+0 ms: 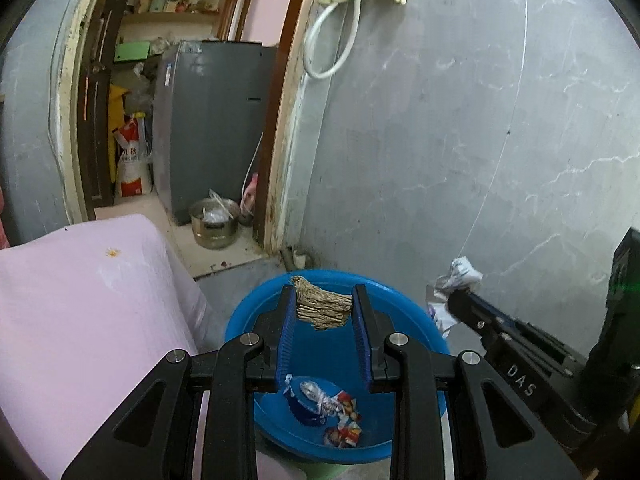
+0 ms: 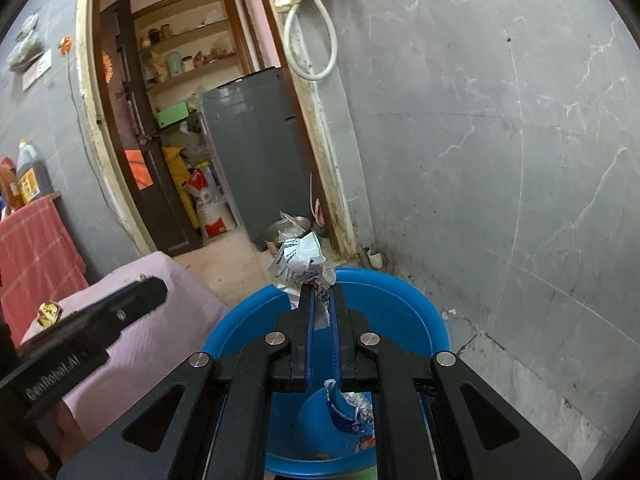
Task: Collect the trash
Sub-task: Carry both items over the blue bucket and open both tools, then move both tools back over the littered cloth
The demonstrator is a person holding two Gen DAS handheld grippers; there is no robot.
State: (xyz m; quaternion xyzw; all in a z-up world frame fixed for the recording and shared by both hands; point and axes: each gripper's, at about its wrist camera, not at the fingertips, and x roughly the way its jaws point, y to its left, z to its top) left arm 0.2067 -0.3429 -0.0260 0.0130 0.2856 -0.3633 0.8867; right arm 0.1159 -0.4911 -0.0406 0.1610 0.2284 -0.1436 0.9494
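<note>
Two pieces of trash are held over the blue basin (image 1: 400, 304), presumably so each falls inside once let go. A crumpled brown paper wad (image 1: 322, 307) is clamped between the fingers of the left gripper (image 1: 323, 304) at lower centre of the left view, with the fingers spread about as wide as the wad. A crumpled white printed wrapper (image 2: 301, 266) is pinched at the tips of the right gripper (image 2: 322, 294), with the jaws almost together; it sits at centre of the right view, above the basin's far rim. Wrappers (image 1: 340, 420) are seen already lying on the basin bottom, lower centre of the left view. Judged: the drop step is due for both items. A pink-covered surface (image 1: 80, 300) lies at lower left, with one small yellow scrap (image 2: 49, 312) left on it in the right view, likely the next pick.
</note>
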